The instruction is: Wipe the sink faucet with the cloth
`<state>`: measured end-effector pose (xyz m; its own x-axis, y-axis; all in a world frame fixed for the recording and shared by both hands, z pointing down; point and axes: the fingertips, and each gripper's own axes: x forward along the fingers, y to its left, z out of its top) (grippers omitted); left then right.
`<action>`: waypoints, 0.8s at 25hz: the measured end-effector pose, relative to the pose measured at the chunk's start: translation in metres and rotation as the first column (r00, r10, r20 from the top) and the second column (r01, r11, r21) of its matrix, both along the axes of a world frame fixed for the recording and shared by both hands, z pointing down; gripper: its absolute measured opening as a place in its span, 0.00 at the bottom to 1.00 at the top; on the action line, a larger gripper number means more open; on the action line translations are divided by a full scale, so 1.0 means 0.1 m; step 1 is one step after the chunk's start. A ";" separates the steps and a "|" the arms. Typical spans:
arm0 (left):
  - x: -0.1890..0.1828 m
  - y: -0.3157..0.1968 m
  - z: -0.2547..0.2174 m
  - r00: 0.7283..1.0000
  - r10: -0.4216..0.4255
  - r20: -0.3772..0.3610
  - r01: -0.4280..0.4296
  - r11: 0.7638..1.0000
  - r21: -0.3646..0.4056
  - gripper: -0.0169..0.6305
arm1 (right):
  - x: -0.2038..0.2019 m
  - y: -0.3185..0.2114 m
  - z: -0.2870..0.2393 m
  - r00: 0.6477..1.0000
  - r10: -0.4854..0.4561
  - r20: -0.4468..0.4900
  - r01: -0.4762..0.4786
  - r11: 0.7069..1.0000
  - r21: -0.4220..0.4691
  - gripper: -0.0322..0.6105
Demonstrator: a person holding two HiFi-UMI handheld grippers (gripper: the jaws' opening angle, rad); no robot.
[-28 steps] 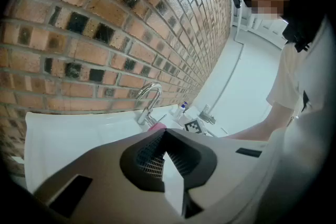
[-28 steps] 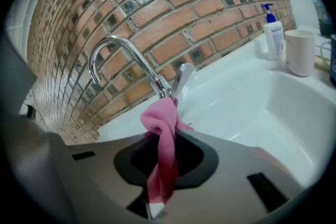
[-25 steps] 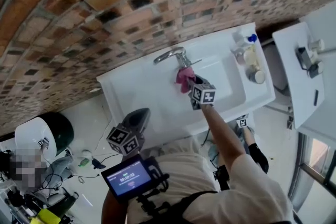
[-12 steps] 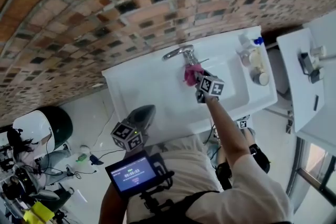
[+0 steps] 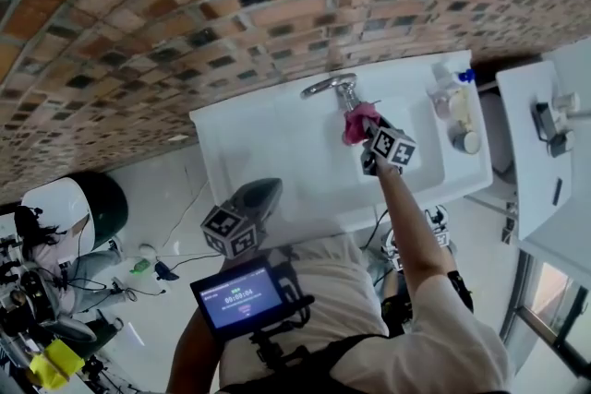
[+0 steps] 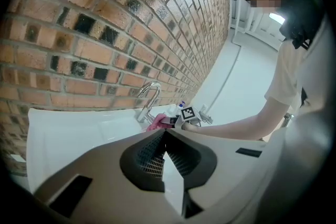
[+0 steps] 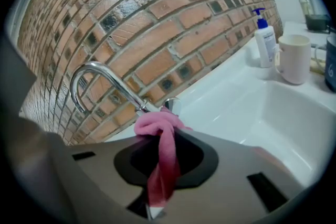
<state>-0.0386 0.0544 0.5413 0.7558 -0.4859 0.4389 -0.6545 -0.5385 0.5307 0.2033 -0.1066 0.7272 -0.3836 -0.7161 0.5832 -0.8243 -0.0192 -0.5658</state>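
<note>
Brick wall (image 7: pixel 173 23) close behind faucet (image 7: pixel 92 65)

1. faucet (image 7: pixel 126 93): bare metal, smooth, chrome-bright mirror gloss.
2. cloth (image 7: pixel 157 126): pink fabric, soft, matt.
3. sink (image 7: pixel 262 113): white, smooth, glossy, glazed look.
4. wall (image 7: pixel 157 8): brick, rough, matt, dark-pitted faces.

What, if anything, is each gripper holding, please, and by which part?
The right gripper is shut on the pink fabric cloth, clamping a twisted strip; its bunched end sticks out at the curved chrome faucet. The left gripper holds nothing, jaws together.
</note>
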 end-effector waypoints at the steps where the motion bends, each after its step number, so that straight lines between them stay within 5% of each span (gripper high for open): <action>1: -0.01 0.01 0.00 1.000 -0.001 0.000 0.001 1.000 -0.001 0.03 | 0.04 -0.01 -0.03 1.000 0.004 -0.007 -0.004 1.000 0.008 0.15; 7: -0.03 0.02 0.00 1.000 -0.011 -0.004 0.011 1.000 0.004 0.03 | 0.28 -0.09 -0.17 0.998 0.009 -0.067 -0.005 0.998 0.055 0.15; 12: 0.01 0.02 -0.02 1.000 0.000 -0.007 0.001 1.000 0.016 0.03 | 0.59 -0.21 -0.61 0.993 0.105 -0.053 -0.096 0.985 0.144 0.15; 15: 0.01 0.04 -0.04 1.000 -0.012 -0.013 0.012 1.000 0.011 0.03 | 0.55 -0.10 -0.98 0.984 0.065 -0.169 -0.025 0.973 0.229 0.15; 18: -0.01 0.02 -0.07 1.000 -0.025 -0.019 0.025 1.000 0.016 0.03 | 0.13 0.09 -1.27 0.904 -0.102 -0.416 0.227 0.937 0.265 0.15; 20: -0.02 0.00 -0.07 0.999 -0.033 -0.023 0.034 0.999 0.022 0.03 | -0.25 0.17 -1.39 0.798 -0.212 -0.565 0.405 0.882 0.240 0.15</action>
